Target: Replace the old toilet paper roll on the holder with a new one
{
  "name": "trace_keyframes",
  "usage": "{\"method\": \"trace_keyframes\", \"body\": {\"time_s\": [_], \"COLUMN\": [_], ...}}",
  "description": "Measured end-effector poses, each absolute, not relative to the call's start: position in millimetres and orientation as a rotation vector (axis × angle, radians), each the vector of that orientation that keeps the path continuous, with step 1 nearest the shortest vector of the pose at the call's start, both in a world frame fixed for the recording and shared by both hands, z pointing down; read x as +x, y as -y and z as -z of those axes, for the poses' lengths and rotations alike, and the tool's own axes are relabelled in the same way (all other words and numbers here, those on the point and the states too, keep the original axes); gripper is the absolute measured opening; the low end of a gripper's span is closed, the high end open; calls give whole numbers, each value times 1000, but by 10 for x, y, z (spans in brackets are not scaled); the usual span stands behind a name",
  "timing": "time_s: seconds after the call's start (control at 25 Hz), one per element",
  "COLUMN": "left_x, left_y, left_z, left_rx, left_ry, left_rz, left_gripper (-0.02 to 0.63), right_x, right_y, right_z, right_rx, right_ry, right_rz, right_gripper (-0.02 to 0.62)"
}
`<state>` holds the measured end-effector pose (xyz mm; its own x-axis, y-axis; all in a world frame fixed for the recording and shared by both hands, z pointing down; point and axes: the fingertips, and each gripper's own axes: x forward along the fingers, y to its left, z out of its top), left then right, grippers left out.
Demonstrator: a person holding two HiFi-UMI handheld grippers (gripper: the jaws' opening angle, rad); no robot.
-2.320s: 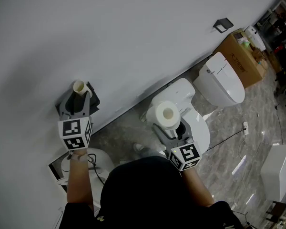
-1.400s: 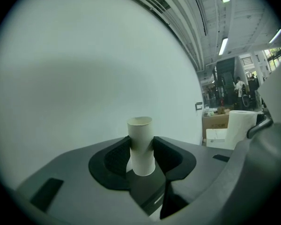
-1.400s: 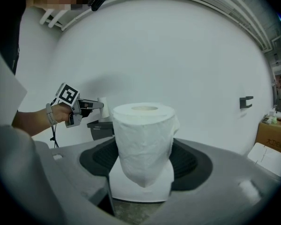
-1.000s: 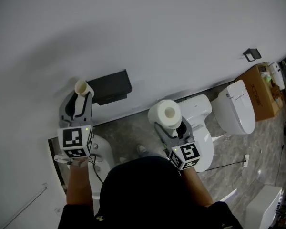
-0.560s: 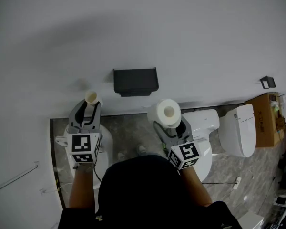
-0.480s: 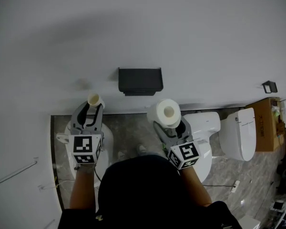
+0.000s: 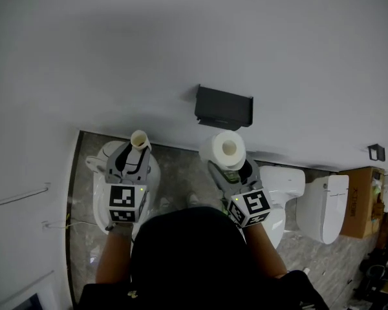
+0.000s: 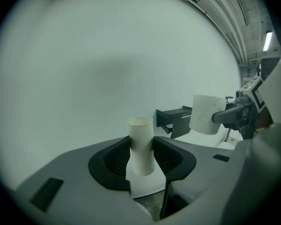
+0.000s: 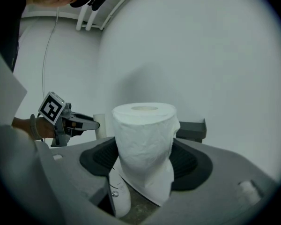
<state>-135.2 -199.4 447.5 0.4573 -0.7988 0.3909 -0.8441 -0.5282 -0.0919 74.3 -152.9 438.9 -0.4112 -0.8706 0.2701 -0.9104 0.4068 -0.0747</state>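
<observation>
- Left claw (image 8: 141, 159): the jaws stand partly open and press on the tube (image 8: 141, 142). It is a bare, smooth, pale beige cardboard cylinder with an open round mouth. It stands upright between the ribbed black pads.
- Right claw (image 9: 145, 162): the jaws are spread wide and clamped on the roll (image 9: 145, 137). This is a fat white cylinder of soft, crinkled paper, pinched narrower where the pads grip it, with a loose flap hanging underneath.
- Holder (image 7: 224, 107): a dark, matt, boxy bracket on the plain white wall (image 7: 181, 37), just right of centre in the upper half of the head view. The roll sits directly below it in that frame, near it but not mounted on it.
- In the head view the tube is left of centre, over a glossy, rounded white toilet (image 7: 98, 196) in the lower left.
- The floor (image 7: 181, 173) is grey veined stone with a sheen.
- Compared with half a second ago:
  - The holder has slid from the centre towards the right and now lies tilted in the frame.
  - The left claw and tube sit lower, over the toilet rather than at the foot of the wall.
  - The roll has hardly shifted in the frame.
  - Both grips look unchanged.
</observation>
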Motion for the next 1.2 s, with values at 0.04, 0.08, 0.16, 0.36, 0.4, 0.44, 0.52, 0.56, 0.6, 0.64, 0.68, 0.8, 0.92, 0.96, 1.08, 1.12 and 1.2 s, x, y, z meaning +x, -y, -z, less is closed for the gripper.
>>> {"method": "trace_keyframes", "body": {"time_s": [0.04,0.08,0.16,0.36,0.4,0.44,0.52,0.56,0.6,0.64,0.68,0.8,0.92,0.96,1.08,1.12,1.2], "left_x": [-1402,-1446,-1523,-1667,-1694,-1716,-1742,-1750,-1757,-1766,-1773,-1780,-1802,-1814,-1857,-1869,-1887], "left_y": [1969,1944,1897,1822,1807,1791,1768,1761,1757,1754,1754,1762,1774,1784,1791,1782,1756], "left_z": [-4497,-4517,-4544,-4579,-4581,-4575,-4544,-4530,-4523,-4522,-4525,-4536,-4547,-4547,-4538,-4538,-4541], "left_rx": [2570,2559,2534,2498,2492,2486,2475,2470,2466,2462,2459,2449,2433,2427,2414,2411,2402], "left_ry": [1473,1482,1496,1534,1542,1550,1565,1573,1579,1585,1591,1604,1622,1630,1652,1657,1667], "left_rz": [-602,-605,-611,-587,-584,-583,-577,-574,-571,-570,-570,-572,-572,-572,-570,-570,-570], "left_gripper": [167,167,167,167,167,167,167,167,167,167,167,167,167,167,167,167,167], "right_x": [703,669,615,562,560,563,591,611,629,644,656,696,732,743,776,786,803], "right_y": [1561,1599,1687,1940,1990,2041,2147,2203,2259,2316,2374,2539,2684,2729,2825,2845,2884], "right_z": [-4369,-4341,-4258,-4010,-3967,-3924,-3843,-3809,-3783,-3766,-3755,-3746,-3789,-3810,-3870,-3891,-3937], "right_rx": [1573,1563,1551,1535,1532,1531,1534,1537,1541,1545,1549,1563,1567,1568,1569,1568,1561], "right_ry": [2476,2479,2485,2481,2477,2469,2450,2442,2435,2428,2422,2402,2375,2367,2342,2334,2320], "right_rz": [-307,-300,-278,-185,-165,-146,-120,-115,-114,-113,-111,-101,-98,-99,-109,-114,-126], "right_gripper": [334,334,334,334,334,334,334,334,334,334,334,334,334,334,334,334,334]}}
